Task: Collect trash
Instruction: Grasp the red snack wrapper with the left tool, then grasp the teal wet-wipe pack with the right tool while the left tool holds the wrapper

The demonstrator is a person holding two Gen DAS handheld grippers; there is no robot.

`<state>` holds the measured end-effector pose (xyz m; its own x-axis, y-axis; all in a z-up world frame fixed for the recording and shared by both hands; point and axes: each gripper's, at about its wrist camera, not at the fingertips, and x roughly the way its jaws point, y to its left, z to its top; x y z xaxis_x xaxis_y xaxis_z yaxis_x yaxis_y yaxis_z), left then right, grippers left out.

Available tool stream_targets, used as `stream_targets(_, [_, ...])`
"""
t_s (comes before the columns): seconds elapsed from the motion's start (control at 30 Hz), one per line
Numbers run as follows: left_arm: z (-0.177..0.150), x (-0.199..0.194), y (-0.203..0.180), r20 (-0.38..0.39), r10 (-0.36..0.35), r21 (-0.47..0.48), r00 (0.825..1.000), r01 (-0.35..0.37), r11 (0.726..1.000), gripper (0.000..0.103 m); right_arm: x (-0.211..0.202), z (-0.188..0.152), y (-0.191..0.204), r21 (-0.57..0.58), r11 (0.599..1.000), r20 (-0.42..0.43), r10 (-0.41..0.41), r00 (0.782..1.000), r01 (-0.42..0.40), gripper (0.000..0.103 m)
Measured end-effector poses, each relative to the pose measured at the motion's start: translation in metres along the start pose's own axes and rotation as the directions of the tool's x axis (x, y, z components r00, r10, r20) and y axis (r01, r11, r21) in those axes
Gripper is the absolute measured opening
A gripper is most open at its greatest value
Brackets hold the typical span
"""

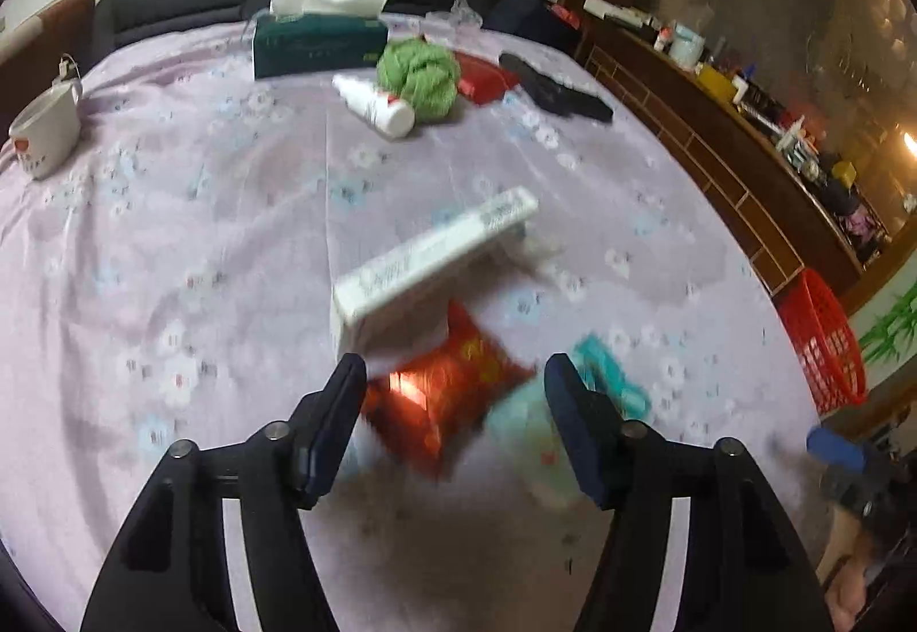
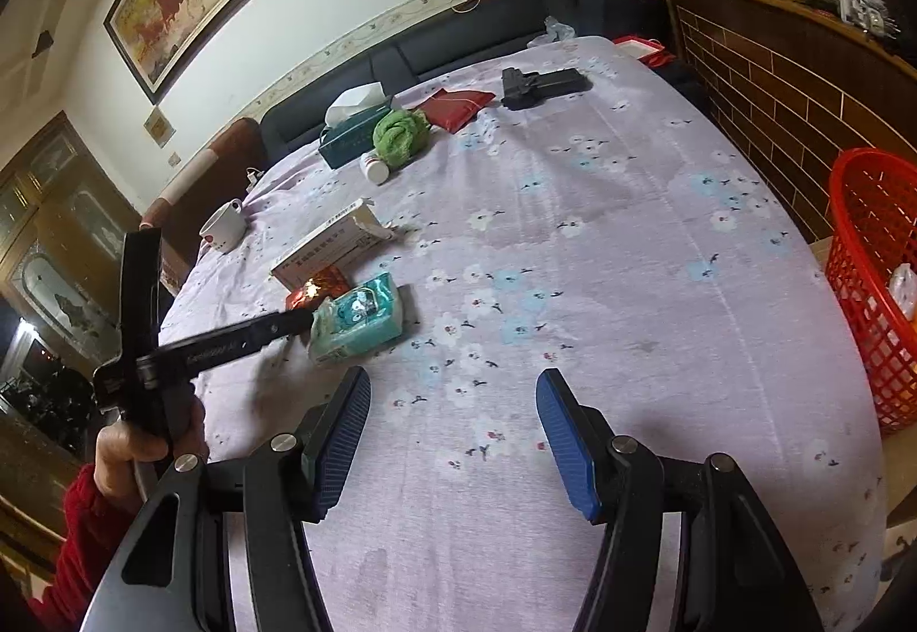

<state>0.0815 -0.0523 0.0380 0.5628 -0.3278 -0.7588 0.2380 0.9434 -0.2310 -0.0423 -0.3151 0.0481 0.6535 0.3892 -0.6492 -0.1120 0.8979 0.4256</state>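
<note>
A shiny red snack wrapper [image 1: 444, 391] lies on the flowered table cloth [image 1: 229, 231], with a teal tissue pack [image 1: 607, 380] to its right and a white carton [image 1: 430, 254] just beyond. My left gripper [image 1: 455, 374] is open, its jaws straddling the wrapper just above it. In the right wrist view the wrapper [image 2: 318, 288], tissue pack [image 2: 358, 325] and carton [image 2: 329, 245] sit at the left, with the left gripper [image 2: 304, 317] at them. My right gripper [image 2: 453, 391] is open and empty over bare cloth. A red mesh basket [image 2: 871, 282] stands off the table's right edge.
At the far end lie a green tissue box [image 1: 318, 42], a green puff [image 1: 418, 79], a white bottle [image 1: 375, 105], a red pouch [image 1: 484, 76] and a black object [image 1: 553, 87]. A white mug [image 1: 46, 130] stands left. A cluttered brick-faced counter [image 1: 745, 116] runs along the right.
</note>
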Motion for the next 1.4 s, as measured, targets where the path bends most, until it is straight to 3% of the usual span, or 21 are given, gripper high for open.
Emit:
stream_targets(0.23, [0.002,0.03,-0.004,-0.093,-0.019,0.015,0.996,0.02,1.0,0.063,-0.002,-0.005,-0.005,0.005,1.0,-0.006,-0.009,1.0,0.009,0.065])
stream_targets(0.37, [-0.013,0.022,-0.01,-0.092,-0.05,0.025,0.995,0.052,0.998,0.059,-0.003,-0.003,-0.013,0.029,1.0,-0.006,-0.001,1.0,0.001,0.065])
stream_targets(0.43, [-0.019,0.018,-0.012,-0.082,-0.042,0.031,0.996,0.045,0.999,0.053,-0.004,-0.004,-0.014,0.029,1.0,-0.004,0.0,1.0,0.0,0.065])
stream_targets(0.63, [-0.017,0.023,-0.014,-0.063,0.011,0.015,0.998,-0.01,1.0,0.053,0.001,-0.003,-0.014,0.027,1.0,-0.015,0.011,1.0,-0.01,0.065])
stream_targets(0.73, [-0.022,0.02,-0.017,-0.041,0.069,0.037,0.997,-0.067,0.997,0.034,0.004,-0.002,-0.011,0.03,0.999,-0.021,0.021,1.0,-0.02,0.065])
stream_targets(0.87, [-0.035,0.003,-0.001,-0.046,0.029,-0.048,0.999,-0.031,0.998,0.033,0.003,-0.001,-0.004,0.017,1.0,-0.024,0.016,1.0,-0.015,0.065])
stream_targets(1.1, [-0.07,-0.038,0.028,0.005,0.05,-0.124,0.999,-0.049,0.991,0.034,0.008,0.003,0.01,0.0,1.0,-0.048,-0.009,0.999,0.009,0.065])
stream_targets(1.2, [-0.083,-0.05,0.03,0.05,0.098,-0.123,0.994,-0.092,0.988,0.034,0.021,0.008,0.021,-0.002,1.0,-0.071,-0.018,0.997,0.018,0.065])
stream_targets(1.4, [-0.086,-0.059,0.035,0.092,0.078,-0.149,0.993,-0.064,0.987,0.034,0.069,0.026,0.051,-0.002,0.999,-0.136,-0.054,0.989,0.054,0.065])
